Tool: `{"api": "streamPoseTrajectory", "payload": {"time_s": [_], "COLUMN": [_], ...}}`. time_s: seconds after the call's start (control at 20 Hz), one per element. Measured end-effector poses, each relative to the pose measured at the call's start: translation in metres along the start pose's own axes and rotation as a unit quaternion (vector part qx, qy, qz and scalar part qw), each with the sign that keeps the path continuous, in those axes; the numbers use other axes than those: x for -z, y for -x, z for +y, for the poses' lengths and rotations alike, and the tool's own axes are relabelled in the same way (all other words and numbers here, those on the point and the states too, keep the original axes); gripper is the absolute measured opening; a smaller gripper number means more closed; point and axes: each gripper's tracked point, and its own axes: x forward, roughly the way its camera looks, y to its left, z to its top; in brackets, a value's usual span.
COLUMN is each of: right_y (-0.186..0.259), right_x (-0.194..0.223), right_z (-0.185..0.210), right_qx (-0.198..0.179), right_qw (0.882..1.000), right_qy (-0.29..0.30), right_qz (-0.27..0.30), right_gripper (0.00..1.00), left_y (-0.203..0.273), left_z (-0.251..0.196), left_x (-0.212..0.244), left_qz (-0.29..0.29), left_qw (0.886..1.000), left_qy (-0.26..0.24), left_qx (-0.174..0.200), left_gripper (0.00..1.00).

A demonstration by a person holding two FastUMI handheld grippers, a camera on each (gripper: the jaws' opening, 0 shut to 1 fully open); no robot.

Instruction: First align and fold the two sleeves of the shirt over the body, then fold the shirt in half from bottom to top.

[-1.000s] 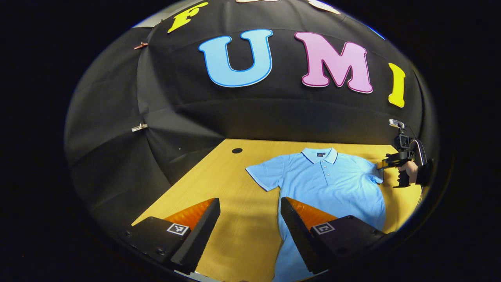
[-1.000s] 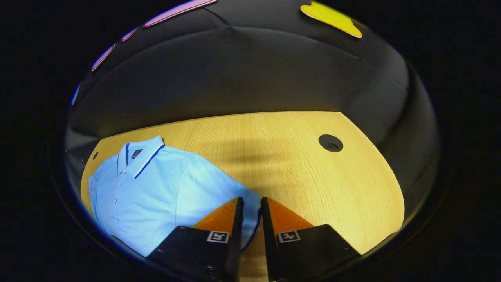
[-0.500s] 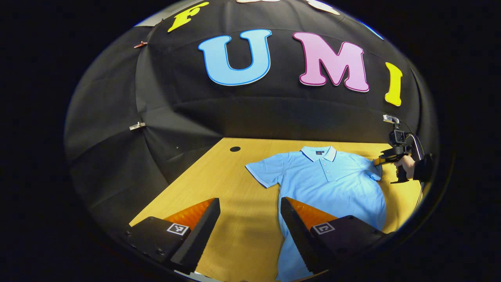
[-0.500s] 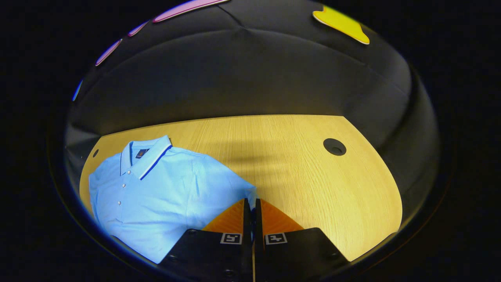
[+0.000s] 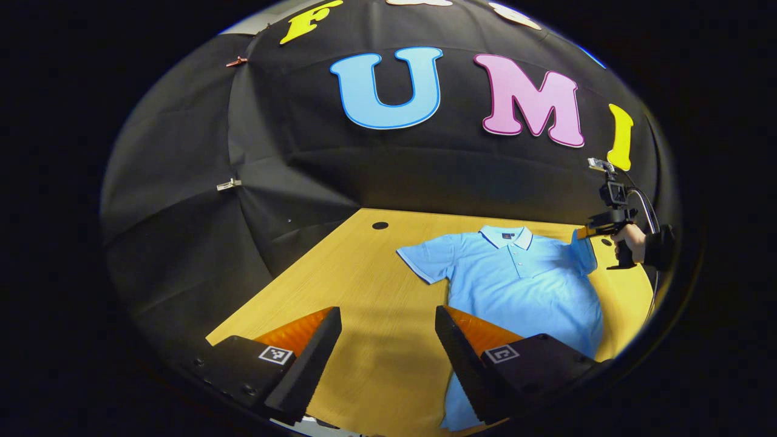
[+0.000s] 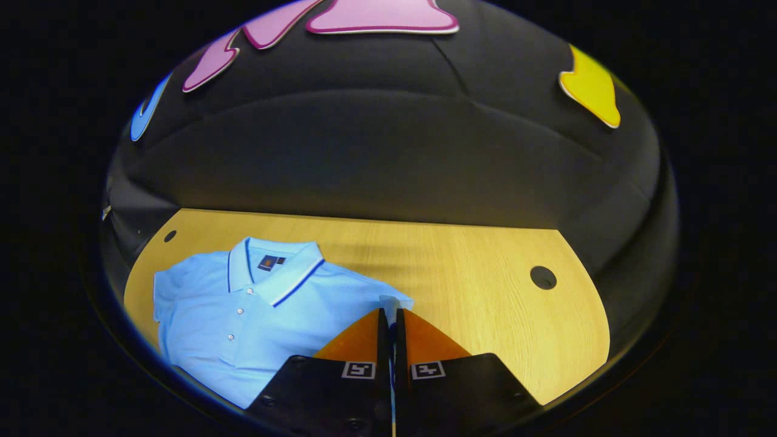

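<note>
Right tongs (image 6: 388,318) are clamped on the cuff of one sleeve (image 6: 388,300) of the blue shirt (image 6: 261,315), lifting it off the table (image 6: 485,273). Left tongs (image 5: 388,331) hang open and empty, well short of the other sleeve (image 5: 428,261). Sleeve folding looks just begun; next, carry the cuff toward the collar (image 5: 507,235). Bare table lies around the collar on all sides, its far edge near.

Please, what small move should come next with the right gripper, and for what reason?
Probably carry the pinched sleeve inward over the shirt body and lay it flat. The right gripper is shut on that sleeve's edge, already lifted off the table, while the left gripper is open and the other sleeve lies unfolded.
</note>
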Motion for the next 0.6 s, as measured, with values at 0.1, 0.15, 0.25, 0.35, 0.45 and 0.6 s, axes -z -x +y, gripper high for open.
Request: {"api": "streamPoseTrajectory", "payload": {"time_s": [0.1,0.15,0.25,0.35,0.45,0.6], "right_y": [-0.002,-0.002,-0.003,-0.006,-0.007,-0.006], "right_x": [-0.004,-0.005,-0.006,-0.001,0.007,0.020], "right_z": [0.019,0.029,0.052,0.073,0.095,0.126], "right_qx": [-0.012,-0.019,-0.030,-0.041,-0.053,-0.077], "right_qw": [1.000,1.000,0.999,0.999,0.998,0.996], "right_qy": [0.011,0.014,0.020,0.027,0.035,0.048], "right_qz": [0.000,0.001,0.002,0.007,0.018,0.028], "right_gripper": [0.07,0.07,0.07,0.07,0.07,0.11], "left_y": [0.003,0.005,0.007,0.011,0.013,0.015], "left_z": [0.003,0.003,0.006,0.010,0.014,0.018], "left_x": [0.001,0.002,0.004,0.007,0.010,0.014], "left_qz": [-0.002,-0.003,-0.004,-0.003,0.000,0.000], "left_qw": [1.000,1.000,1.000,1.000,1.000,1.000], "left_qy": [0.002,0.004,0.005,0.004,0.006,0.011], "left_qx": [-0.001,-0.001,-0.003,-0.006,-0.009,-0.014], "left_gripper": [0.99,0.99,0.99,0.99,0.99,0.99]}}
